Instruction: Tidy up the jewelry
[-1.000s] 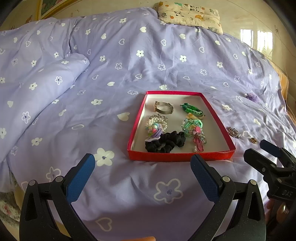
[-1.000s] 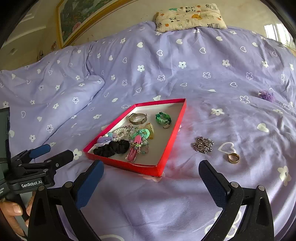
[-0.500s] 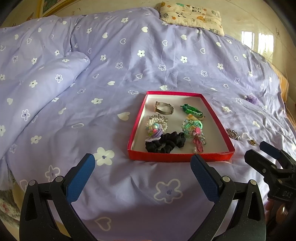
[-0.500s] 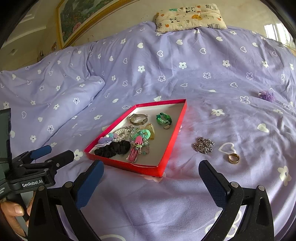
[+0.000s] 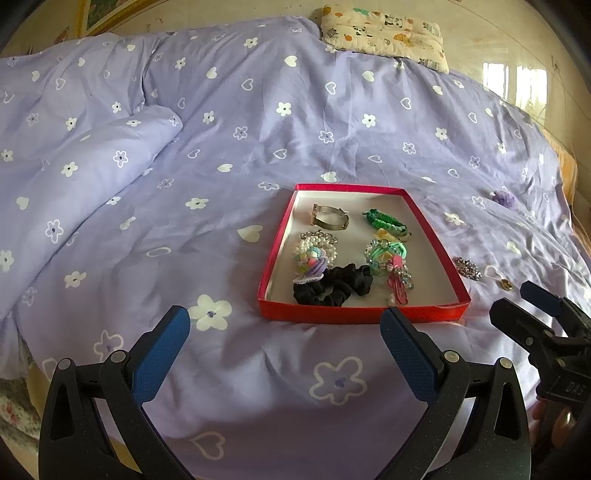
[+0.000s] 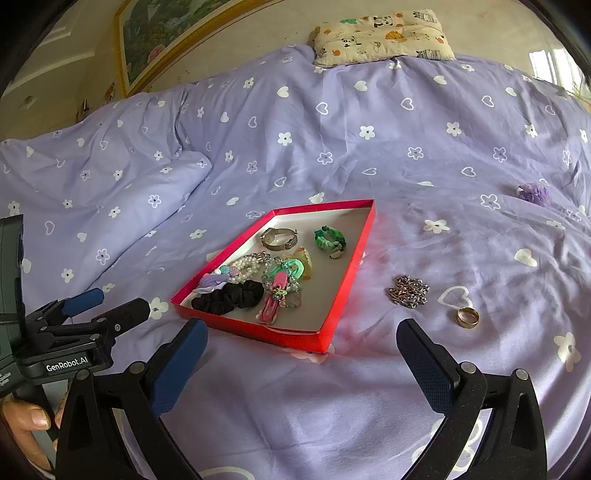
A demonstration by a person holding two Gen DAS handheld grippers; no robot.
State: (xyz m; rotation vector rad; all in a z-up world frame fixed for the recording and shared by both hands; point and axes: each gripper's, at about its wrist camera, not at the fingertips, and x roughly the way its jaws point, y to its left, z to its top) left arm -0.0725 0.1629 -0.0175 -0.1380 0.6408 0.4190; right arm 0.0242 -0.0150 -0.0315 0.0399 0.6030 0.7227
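Facing purple puff (image 6: pixel 534 192), right view alone showing painting (image 6: pixel 159 33).

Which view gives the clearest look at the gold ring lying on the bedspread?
The right wrist view: the gold ring lies large and unobstructed, its band readable, just beyond the open right gripper. In the left wrist view the ring is only a tiny glint near the frame's right edge.

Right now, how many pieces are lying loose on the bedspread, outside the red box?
3. A silver chain lies bunched just right of the red box; a gold ring sits right of the chain; a purple scrunchie rests farther back. Folds might hide others.
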